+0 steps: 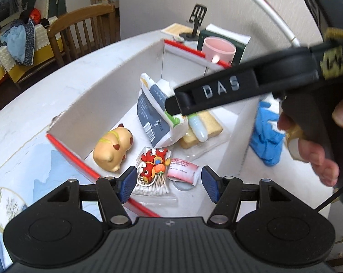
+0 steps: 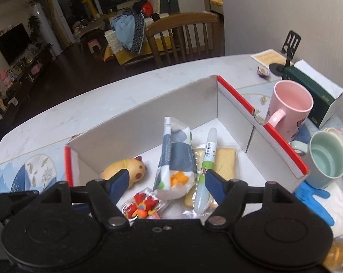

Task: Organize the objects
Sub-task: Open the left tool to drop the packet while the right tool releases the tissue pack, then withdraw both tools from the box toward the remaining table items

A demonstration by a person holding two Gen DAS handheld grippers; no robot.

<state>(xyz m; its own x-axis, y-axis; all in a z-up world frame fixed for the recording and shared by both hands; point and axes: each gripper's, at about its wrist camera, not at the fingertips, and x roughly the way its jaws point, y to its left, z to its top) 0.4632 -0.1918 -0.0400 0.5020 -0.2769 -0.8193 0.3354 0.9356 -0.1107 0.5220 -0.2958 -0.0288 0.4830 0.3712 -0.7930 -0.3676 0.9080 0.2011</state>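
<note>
A white cardboard box (image 1: 116,77) with red edges (image 2: 146,118) sits on the table. In it lie a tan toy animal (image 1: 112,147) (image 2: 131,168), a grey-white tissue pack (image 1: 153,113) (image 2: 176,166), a green-white pen (image 2: 205,173) on wrapped biscuits (image 2: 226,161), a red dragon keychain (image 1: 153,163) (image 2: 141,204) on a cotton swab pack (image 1: 153,188), and a pink sachet (image 1: 182,173). My left gripper (image 1: 169,186) is open and empty over the box's near end. My right gripper (image 2: 166,186) is open and empty over the tissue pack; its finger also shows in the left wrist view (image 1: 216,91).
A pink mug (image 2: 289,107), a teal mug (image 2: 326,159), a green carton (image 2: 312,91), a blue glove (image 2: 314,195) and a black phone stand (image 2: 289,45) are right of the box. A wooden chair (image 2: 185,36) stands beyond the table.
</note>
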